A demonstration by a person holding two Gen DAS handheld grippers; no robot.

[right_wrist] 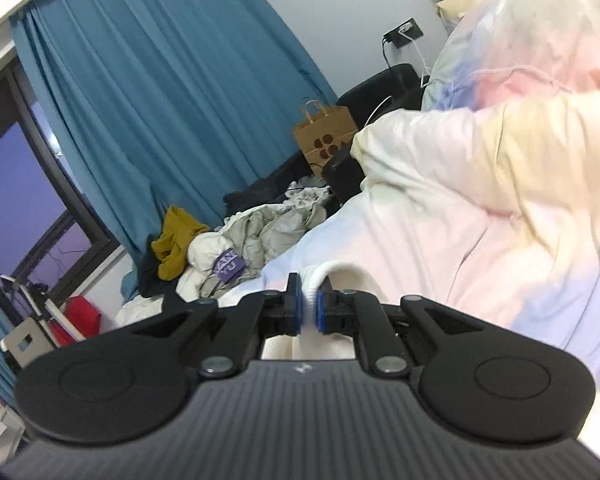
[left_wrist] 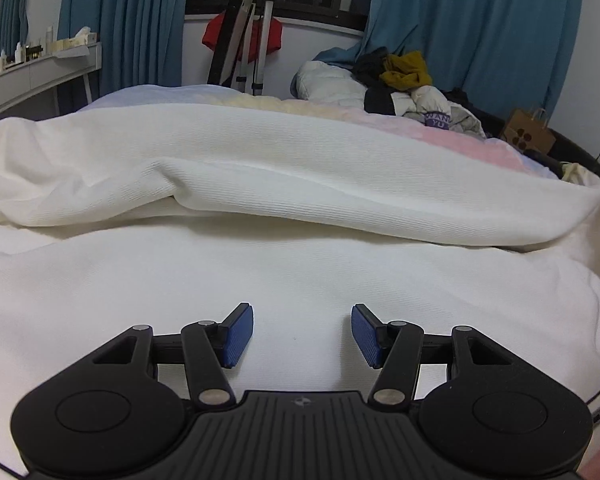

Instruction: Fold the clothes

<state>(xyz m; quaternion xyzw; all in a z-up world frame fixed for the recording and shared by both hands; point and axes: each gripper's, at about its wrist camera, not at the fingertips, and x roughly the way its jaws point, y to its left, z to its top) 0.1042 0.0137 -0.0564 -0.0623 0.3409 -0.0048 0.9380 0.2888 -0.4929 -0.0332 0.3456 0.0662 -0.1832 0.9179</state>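
Your right gripper (right_wrist: 308, 312) was pinched shut on a rolled edge of the white ribbed knit garment (left_wrist: 300, 168), lifting it, probably to carry a fold. Your left gripper (left_wrist: 302, 334) hung spread and empty above the cloth, which lay across the pastel pink-and-blue bedspread (right_wrist: 480, 220), one layer doubled over

Left tongs (left_wrist: 302, 336) gape wide; right tongs (right_wrist: 308, 305) are pinched nearly closed.
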